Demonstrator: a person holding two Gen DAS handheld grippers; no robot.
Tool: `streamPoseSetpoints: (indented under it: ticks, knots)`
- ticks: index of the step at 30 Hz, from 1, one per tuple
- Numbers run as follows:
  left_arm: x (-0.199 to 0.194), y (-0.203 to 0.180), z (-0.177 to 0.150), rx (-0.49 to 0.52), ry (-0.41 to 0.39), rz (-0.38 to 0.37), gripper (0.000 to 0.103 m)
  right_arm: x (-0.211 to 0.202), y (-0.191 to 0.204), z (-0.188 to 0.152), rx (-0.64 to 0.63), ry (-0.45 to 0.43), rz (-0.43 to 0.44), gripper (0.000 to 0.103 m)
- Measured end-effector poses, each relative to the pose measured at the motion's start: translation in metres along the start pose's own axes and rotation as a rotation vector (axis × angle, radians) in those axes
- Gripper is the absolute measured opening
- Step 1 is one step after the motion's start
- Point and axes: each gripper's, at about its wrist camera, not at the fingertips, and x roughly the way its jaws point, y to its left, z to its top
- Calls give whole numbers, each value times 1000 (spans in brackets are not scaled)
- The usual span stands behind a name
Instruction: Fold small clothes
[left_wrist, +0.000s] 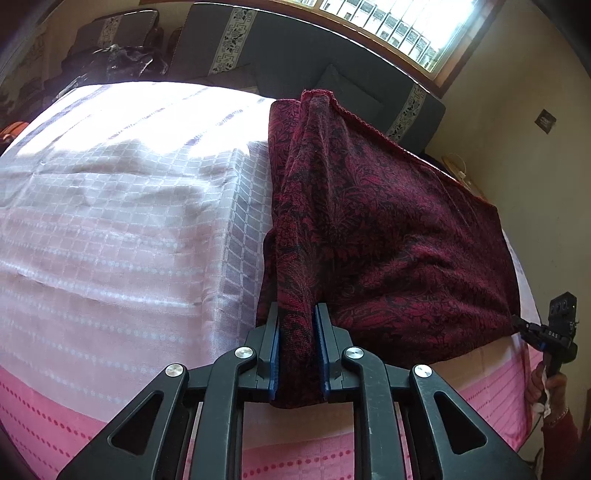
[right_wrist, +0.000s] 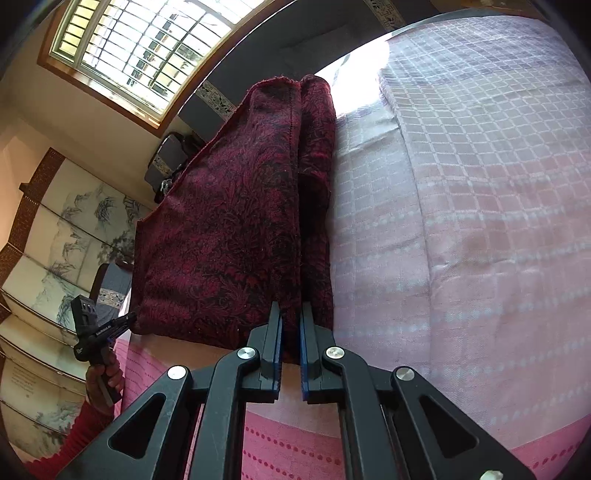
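A dark red garment (left_wrist: 388, 240) with a black leaf pattern hangs stretched between my two grippers, above a pink and white checked bed cover (left_wrist: 110, 221). My left gripper (left_wrist: 297, 310) is shut on a thick bunch of its fabric, which fills the gap between the blue pads and hangs out below. At the far right of that view my right gripper (left_wrist: 524, 326) pinches the other lower corner. In the right wrist view the garment (right_wrist: 221, 240) hangs folded along a seam. My right gripper (right_wrist: 290, 308) is shut on its edge, and the left gripper (right_wrist: 131, 317) holds the far corner.
The bed cover (right_wrist: 461, 221) spreads wide beside the garment. A dark sofa (left_wrist: 295, 48) with patterned strips stands behind the bed under a barred window (left_wrist: 406, 26). A painted folding screen (right_wrist: 74, 229) lines one wall. A person's hand (left_wrist: 546, 384) and red sleeve (right_wrist: 85, 424) show.
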Motion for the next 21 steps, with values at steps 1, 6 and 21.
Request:
streamPoseSetpoints:
  ticks: [1, 6, 21]
  knots:
    - [-4, -5, -4, 22, -26, 53, 39, 0, 3, -1, -15, -7, -19, 4]
    - [-31, -24, -23, 81, -218, 318, 88, 4, 21, -2, -77, -41, -98, 4]
    - [-44, -20, -46, -38, -297, 437, 97, 10, 44, -10, -157, -125, -204, 13]
